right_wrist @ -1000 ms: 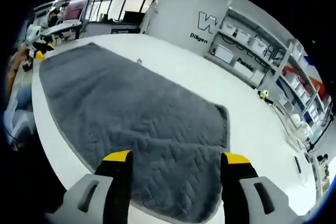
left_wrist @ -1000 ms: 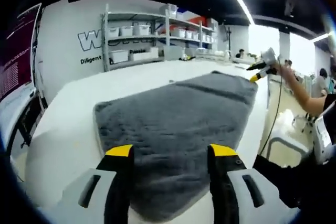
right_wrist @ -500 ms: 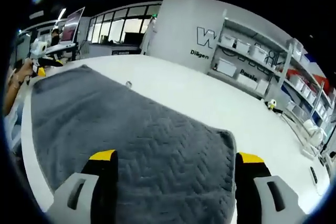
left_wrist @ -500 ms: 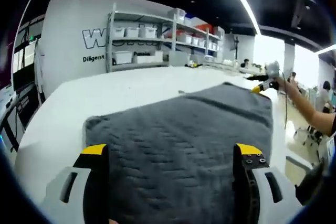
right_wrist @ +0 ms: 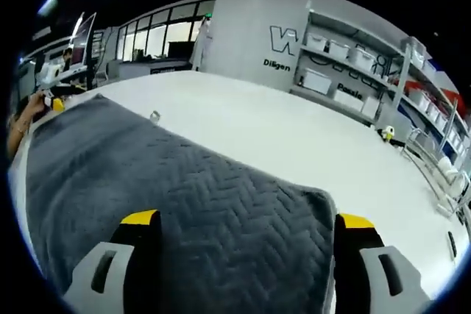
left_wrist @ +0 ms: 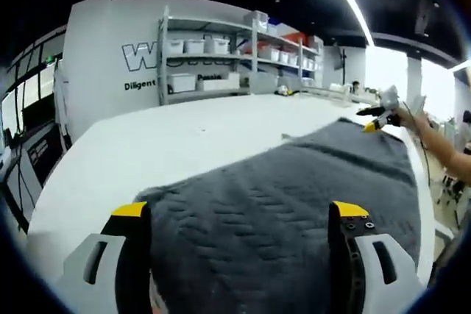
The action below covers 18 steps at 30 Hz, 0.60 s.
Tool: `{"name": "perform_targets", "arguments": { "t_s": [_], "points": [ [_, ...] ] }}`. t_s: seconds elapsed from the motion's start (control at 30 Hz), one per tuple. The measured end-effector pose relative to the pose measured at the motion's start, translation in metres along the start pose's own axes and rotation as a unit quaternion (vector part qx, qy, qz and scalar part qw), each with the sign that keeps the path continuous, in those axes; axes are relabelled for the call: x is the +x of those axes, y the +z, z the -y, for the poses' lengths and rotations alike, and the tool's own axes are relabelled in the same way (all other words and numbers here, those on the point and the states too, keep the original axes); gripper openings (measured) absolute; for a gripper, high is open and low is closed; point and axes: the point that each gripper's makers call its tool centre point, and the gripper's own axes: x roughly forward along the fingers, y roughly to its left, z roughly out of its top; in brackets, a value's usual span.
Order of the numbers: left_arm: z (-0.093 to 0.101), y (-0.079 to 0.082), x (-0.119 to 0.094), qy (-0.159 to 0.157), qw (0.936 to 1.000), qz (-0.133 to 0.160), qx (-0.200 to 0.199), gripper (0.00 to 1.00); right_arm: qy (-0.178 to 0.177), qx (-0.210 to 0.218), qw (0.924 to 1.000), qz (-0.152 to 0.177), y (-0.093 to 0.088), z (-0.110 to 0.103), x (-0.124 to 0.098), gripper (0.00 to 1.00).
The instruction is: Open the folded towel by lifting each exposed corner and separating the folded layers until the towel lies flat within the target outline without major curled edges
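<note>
Fingers of the left gripper (left_wrist: pixel 239 218) stand wide apart, yellow tips up, with the grey towel (left_wrist: pixel 294 204) lying between and beneath them; they clamp nothing that I can see. Over on the right gripper (right_wrist: pixel 243 229) the fingers are spread just as wide, hanging low over the towel (right_wrist: pixel 162 196) at its other end, and they hold nothing either.

One towel, dark grey with a herringbone weave, lies spread on the white tabletop (left_wrist: pixel 169 134). From the left gripper view its near edge drops out of sight between the fingers, so I cannot say how that edge sits. In the right gripper view one rounded corner (right_wrist: pixel 324 200) shows near the right finger, lying flat on the tabletop (right_wrist: pixel 294 130).

On the grey wall (left_wrist: pixel 103 56) behind there is large outlined lettering starting with a "W", the rest hidden by the shelving (left_wrist: pixel 221 56); under it smaller black writing reads "Diligent" in the left gripper view and is cut to "Diligen" in the right gripper view. The shelves carry white bins, too small and blurred to count properly, perhaps a handful per level.

At the towel's far end in the left gripper view a person's forearm (left_wrist: pixel 445 152) reaches in holding the other gripper (left_wrist: pixel 383 112). A tiny object (right_wrist: pixel 155 116) sits on the tabletop just beyond the towel's long edge; what it is I cannot make out
</note>
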Motion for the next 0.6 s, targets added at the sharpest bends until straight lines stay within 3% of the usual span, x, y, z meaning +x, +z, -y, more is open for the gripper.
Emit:
{"name": "perform_targets", "arguments": {
  "t_s": [0.1, 0.17, 0.2, 0.3, 0.43, 0.6],
  "points": [
    [-0.010, 0.000, 0.008, 0.008, 0.9999, -0.004, 0.013, 0.93, -0.011, 0.019, 0.9994, 0.026, 0.010, 0.009, 0.004, 0.90],
    [-0.017, -0.008, 0.020, -0.007, 0.9997, -0.023, 0.003, 0.90, -0.034, 0.055, 0.9956, 0.067, 0.023, 0.023, 0.008, 0.89],
    [-0.017, -0.015, 0.021, -0.015, 0.9990, -0.041, 0.001, 0.87, -0.038, 0.062, 0.9951, 0.067, 0.023, 0.027, 0.010, 0.89],
    [-0.031, -0.020, 0.030, -0.002, 0.9991, -0.042, -0.010, 0.84, -0.039, 0.071, 0.9951, 0.058, 0.018, 0.032, 0.016, 0.74],
    [-0.046, -0.021, 0.036, 0.002, 0.9991, -0.031, -0.031, 0.77, -0.047, 0.090, 0.9930, 0.060, 0.013, 0.043, 0.026, 0.44],
    [-0.056, -0.023, 0.041, -0.002, 0.9978, -0.024, -0.062, 0.70, -0.051, 0.114, 0.9915, 0.037, -0.002, 0.053, 0.040, 0.40]
  ]
}}
